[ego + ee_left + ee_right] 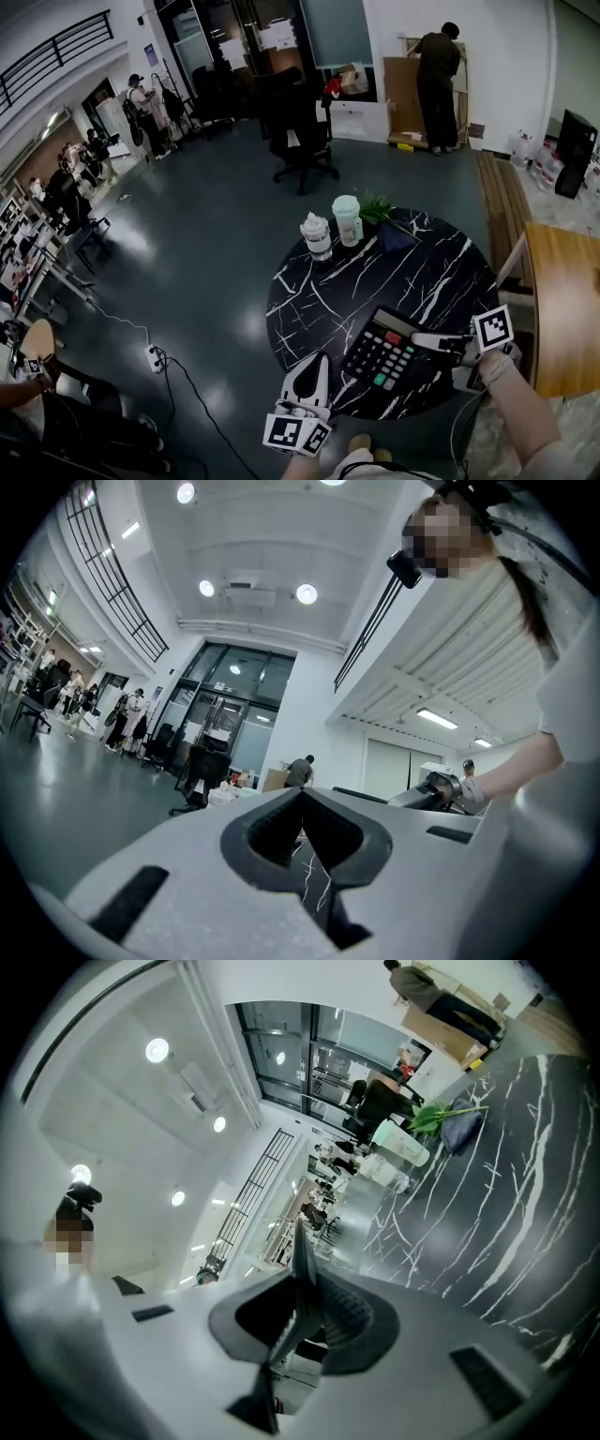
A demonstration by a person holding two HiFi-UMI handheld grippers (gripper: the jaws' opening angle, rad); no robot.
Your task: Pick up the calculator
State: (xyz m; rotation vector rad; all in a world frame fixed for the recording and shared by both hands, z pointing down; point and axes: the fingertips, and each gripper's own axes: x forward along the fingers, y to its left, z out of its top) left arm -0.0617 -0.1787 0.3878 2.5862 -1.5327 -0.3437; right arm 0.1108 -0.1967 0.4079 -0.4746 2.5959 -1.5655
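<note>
Black calculator point(382, 354) gripped by right hand-held gripper point(418, 340); left hand-held gripper point(318, 358) closed, empty; cups point(348, 220) beyond

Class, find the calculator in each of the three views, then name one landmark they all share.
Head view: calculator, lower centre-right, gripped by the right tool.
Left gripper view: calculator, probably the thin dark edge right of centre.
Right gripper view: calculator, edge-on at centre, clamped by that tool.
Shared landmark: the black marble table.

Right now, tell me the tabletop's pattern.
Black with white veining, the tabletop; head view shows it best.
</note>
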